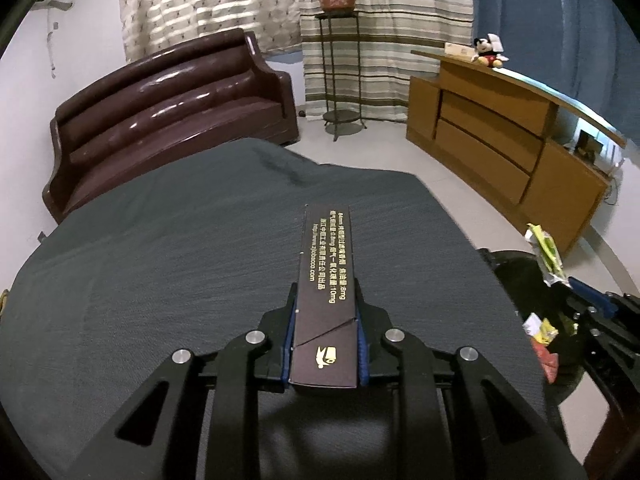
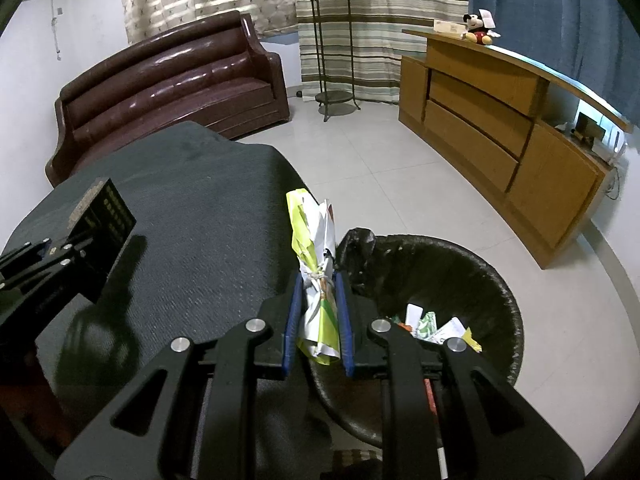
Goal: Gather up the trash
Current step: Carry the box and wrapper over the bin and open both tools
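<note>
A dark carton (image 1: pixel 325 280) is clamped in the left gripper (image 1: pixel 325 312) above the tabletop (image 1: pixel 160 240). A crumpled wrapper (image 2: pixel 316 264) is pinched by the right gripper's (image 2: pixel 318 300) jaws, beside the bin (image 2: pixel 460 272) to the right.

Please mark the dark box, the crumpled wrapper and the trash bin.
dark box (image 1: pixel 326 280): left wrist view, on its printed top face.
crumpled wrapper (image 2: pixel 316 248): right wrist view, on the paper above the gripper's blue pads.
trash bin (image 2: pixel 508 292): right wrist view, on the bag-lined right rim.
</note>
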`<state>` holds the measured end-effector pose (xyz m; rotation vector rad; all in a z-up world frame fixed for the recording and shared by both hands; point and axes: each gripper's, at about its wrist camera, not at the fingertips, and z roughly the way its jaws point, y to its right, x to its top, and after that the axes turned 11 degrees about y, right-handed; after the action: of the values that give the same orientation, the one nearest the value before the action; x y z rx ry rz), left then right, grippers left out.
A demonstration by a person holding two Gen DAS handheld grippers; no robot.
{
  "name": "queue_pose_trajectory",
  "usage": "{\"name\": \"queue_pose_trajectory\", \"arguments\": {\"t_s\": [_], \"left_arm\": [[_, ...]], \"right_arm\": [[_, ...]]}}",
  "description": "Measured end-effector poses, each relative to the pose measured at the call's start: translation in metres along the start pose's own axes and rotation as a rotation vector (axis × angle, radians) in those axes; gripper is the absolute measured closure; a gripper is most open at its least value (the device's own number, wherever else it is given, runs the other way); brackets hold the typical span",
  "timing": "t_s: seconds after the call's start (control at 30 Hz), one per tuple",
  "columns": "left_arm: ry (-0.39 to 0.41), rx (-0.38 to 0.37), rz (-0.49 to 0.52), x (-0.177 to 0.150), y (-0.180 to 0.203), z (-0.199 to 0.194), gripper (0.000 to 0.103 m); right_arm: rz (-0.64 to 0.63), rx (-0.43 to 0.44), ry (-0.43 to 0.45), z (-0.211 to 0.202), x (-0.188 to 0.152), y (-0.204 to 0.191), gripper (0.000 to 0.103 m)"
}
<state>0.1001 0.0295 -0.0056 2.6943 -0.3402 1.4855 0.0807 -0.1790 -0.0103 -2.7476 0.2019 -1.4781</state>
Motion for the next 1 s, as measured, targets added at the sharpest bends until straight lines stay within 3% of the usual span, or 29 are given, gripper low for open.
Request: {"name": "queue_pose_trajectory", "arguments": {"t_s": [0.6,1.0], "left_arm": [[0.073,-0.163,0.095,0.009,0.095,-0.021,0.079],[0.054,-0.189,0.140,0.006,0.130,-0.001,0.079]], "right_arm": [[0.038,-0.129,0.051,-0.039,-0.005,0.064,0.086],[0.066,-0.178,0.056,-0.035,-0.007,0.088,0.086]]}}
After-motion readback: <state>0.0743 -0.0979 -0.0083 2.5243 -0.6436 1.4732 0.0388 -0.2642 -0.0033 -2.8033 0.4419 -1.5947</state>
